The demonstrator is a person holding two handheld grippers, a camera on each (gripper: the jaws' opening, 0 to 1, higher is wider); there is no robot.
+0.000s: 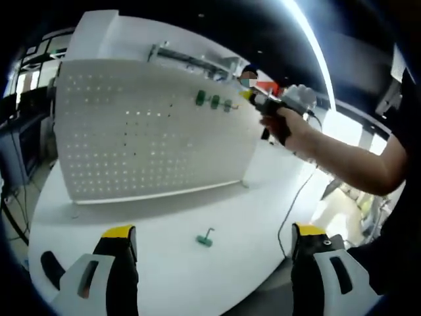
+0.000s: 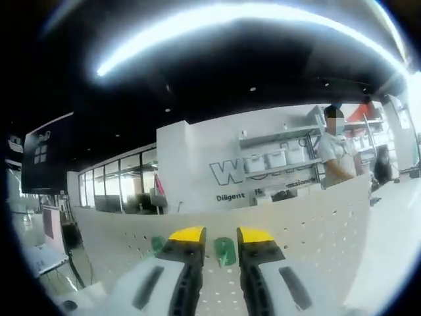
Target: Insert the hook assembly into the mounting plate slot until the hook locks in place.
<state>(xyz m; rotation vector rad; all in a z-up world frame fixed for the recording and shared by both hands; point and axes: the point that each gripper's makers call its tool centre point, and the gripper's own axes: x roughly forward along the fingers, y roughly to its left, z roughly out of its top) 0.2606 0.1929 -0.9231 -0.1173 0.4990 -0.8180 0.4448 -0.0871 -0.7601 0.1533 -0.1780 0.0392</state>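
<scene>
White pegboard (image 1: 148,131) stands upright on white table (image 1: 230,224), dotted with hole rows. Three green hooks (image 1: 214,101) sit on its upper right. Fourth green hook (image 1: 205,239), small base with thin bent stem, lies loose on table before pegboard. Left gripper (image 1: 214,263) jaws spread wide, holding nothing. Right gripper (image 2: 220,247) at pegboard top, jaws narrowly apart around mounted green hook (image 2: 224,251); contact unclear.

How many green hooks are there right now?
4: three in a row on the pegboard at; one green hook lying on the table. Others may be hidden.
</scene>
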